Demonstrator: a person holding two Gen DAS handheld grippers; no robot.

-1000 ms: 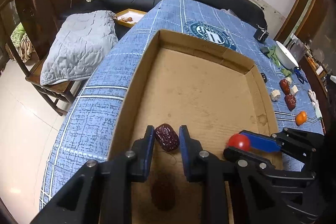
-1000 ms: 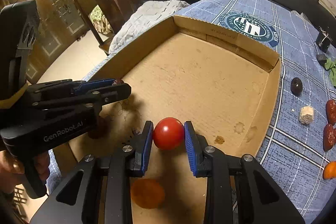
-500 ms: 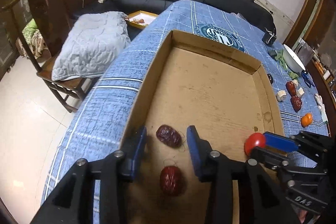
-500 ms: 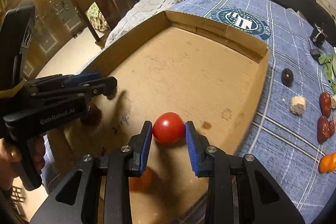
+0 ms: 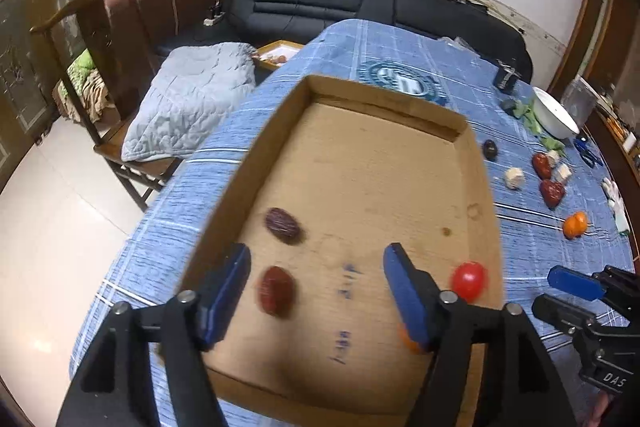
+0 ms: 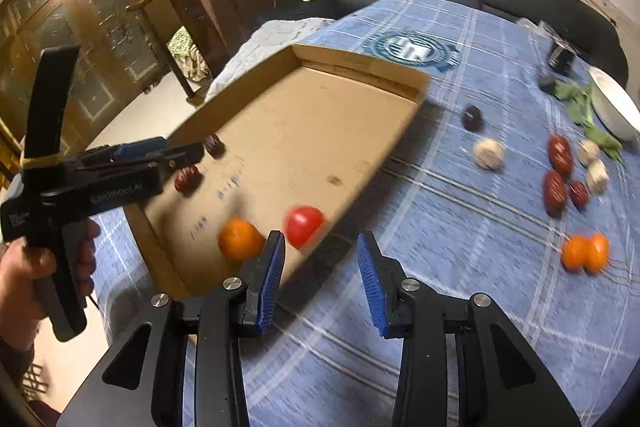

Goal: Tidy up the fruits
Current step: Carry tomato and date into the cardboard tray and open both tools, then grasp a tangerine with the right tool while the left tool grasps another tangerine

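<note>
Since a second ago both of your grippers have let go and drawn back from the cardboard tray [image 5: 478,163]: the date and the tomato they carried now lie on its floor. Left to right: your left gripper [image 5: 316,291] hangs above the near end of the tray, jaws opening wide with nothing pressed between them. Two red dates [image 5: 283,225] rest near the tray's left wall, one behind the other. An orange fruit [image 6: 240,239] and the red tomato [image 6: 303,223] sit at the tray's near right corner. Your right gripper [image 6: 321,274] is over the blue tablecloth [image 6: 460,247] just outside that wall, jaws opening and empty. The step in hand is release and retreat. Next, by this reading, swing toward the loose dates [image 6: 556,171] and oranges [image 6: 584,253] on the cloth at right, centre the spread jaws over one, then close.
</note>
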